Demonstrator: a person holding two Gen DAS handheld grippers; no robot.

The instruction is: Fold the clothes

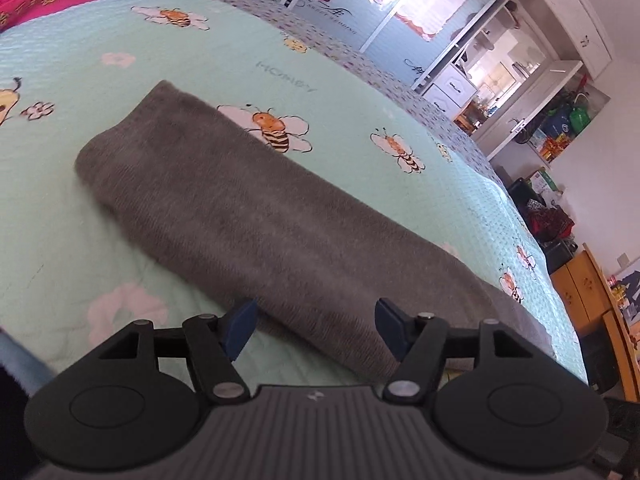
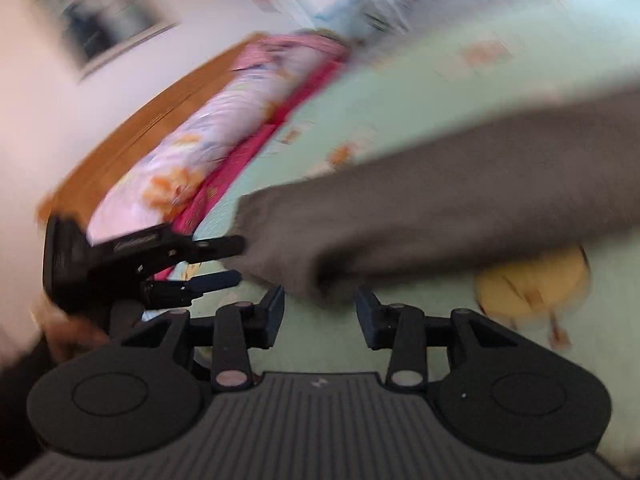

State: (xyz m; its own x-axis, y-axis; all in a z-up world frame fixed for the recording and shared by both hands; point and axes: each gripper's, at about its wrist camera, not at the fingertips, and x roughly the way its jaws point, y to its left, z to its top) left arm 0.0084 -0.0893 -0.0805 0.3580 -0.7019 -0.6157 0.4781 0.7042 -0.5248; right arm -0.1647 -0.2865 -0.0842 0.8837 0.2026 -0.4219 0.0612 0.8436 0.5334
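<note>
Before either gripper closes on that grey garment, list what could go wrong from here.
1. The left gripper is open, with its fingers straddling the near end of the folded grey garment; closing now may pinch only the top layer, or the green bee-print quilt underneath.
2. The right gripper is open at a garment edge, and its view is motion-blurred, so its aim may be off.
3. Both grippers are near the same end in the right wrist view; they could bump.

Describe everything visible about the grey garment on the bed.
The grey knitted garment is folded into a long, narrow strip with rounded, doubled edges, its fuzzy fabric looking soft and thick. It lies flat and diagonal on the mint-green bee-print bedspread. The left gripper and right gripper are both open at its near end, neither gripping it.
</note>
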